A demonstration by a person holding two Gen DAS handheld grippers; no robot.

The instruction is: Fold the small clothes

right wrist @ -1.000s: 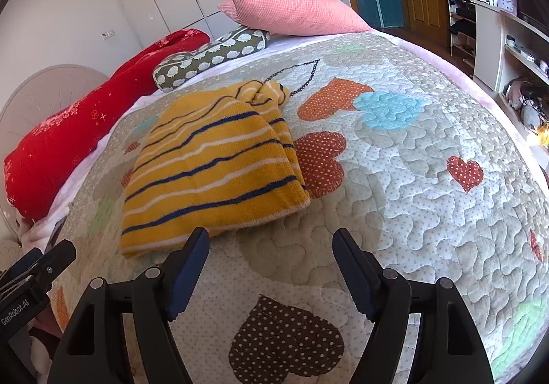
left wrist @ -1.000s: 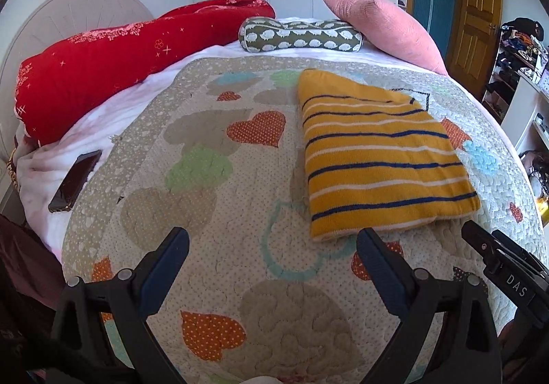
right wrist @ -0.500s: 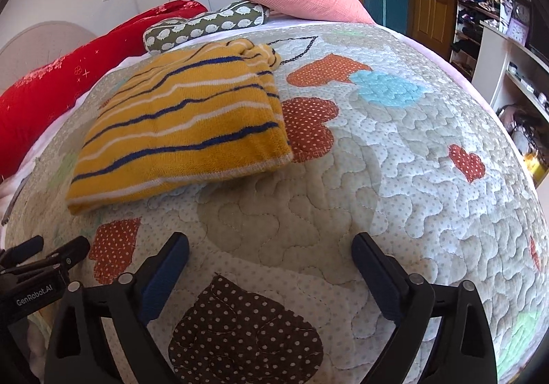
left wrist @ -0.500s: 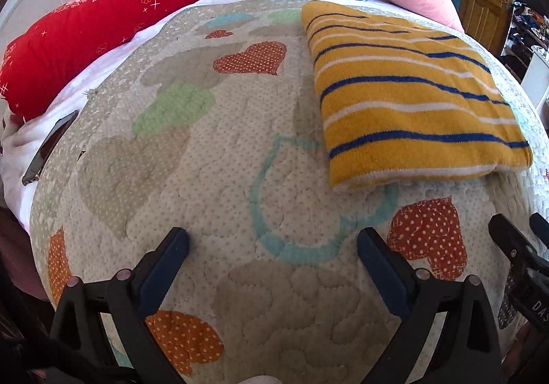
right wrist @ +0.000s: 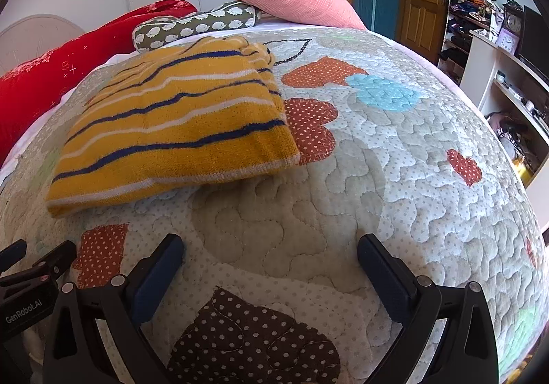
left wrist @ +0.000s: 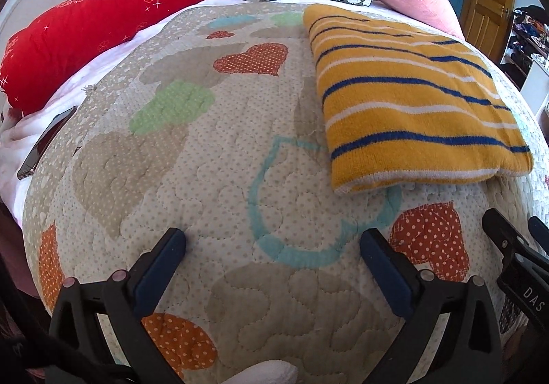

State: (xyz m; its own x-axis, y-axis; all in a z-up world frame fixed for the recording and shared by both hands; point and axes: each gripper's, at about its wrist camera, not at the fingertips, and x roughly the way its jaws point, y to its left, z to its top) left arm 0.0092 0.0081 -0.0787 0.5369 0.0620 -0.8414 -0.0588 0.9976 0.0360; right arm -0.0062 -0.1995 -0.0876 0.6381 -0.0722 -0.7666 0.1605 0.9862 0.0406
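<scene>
Knitwear, soft and light: striped yellow garment (left wrist: 411, 99) is lying folded on the quilt (left wrist: 206, 178), at one o'clock; my left tool (left wrist: 272, 241) and right tool (right wrist: 271, 248) are gaping empty, having just been opening, and I am eyeing its near hem.

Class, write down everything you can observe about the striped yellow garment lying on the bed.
The striped yellow garment is a fuzzy, knit-looking piece in mustard yellow with thin navy and white stripes and a pale ribbed hem. It lies folded into a thick, roughly rectangular bundle, flat on the heart-patterned quilt, with bunched fabric at its far end. Nothing rests on it, and neither gripper touches it.
</scene>
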